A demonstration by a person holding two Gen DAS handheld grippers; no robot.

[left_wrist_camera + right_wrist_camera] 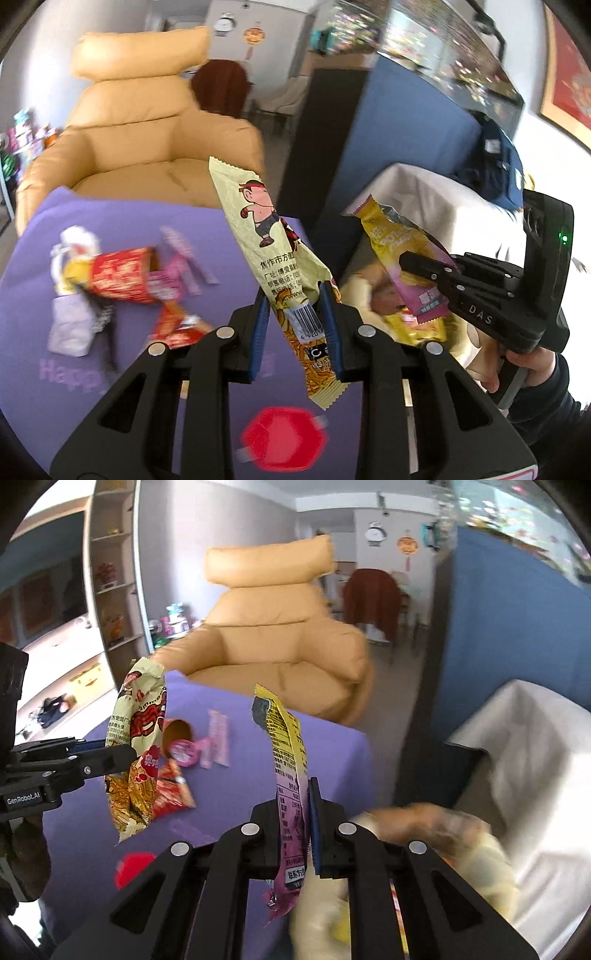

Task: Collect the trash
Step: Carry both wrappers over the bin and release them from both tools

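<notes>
My left gripper (294, 295) is shut on a cream snack wrapper (258, 229) with a cartoon figure, held upright above the purple table (110, 387). In the right wrist view the same left gripper (125, 755) and its cream wrapper (140, 709) hang at the left. My right gripper (299, 797) is shut on a yellow and purple wrapper (288, 746). The left wrist view has the right gripper (410, 264) holding that wrapper (399, 236) over a white-lined bin (424, 192). A red paper cup (122, 275), pink wrappers (184, 258) and a red wrapper (173, 325) lie on the table.
The white-lined bin (535, 738) stands right of the table with trash (424, 830) inside. A tan armchair (273, 635) sits behind the table, a blue partition (498, 627) behind the bin. A red hexagonal object (284, 439) and white paper (70, 325) lie on the cloth.
</notes>
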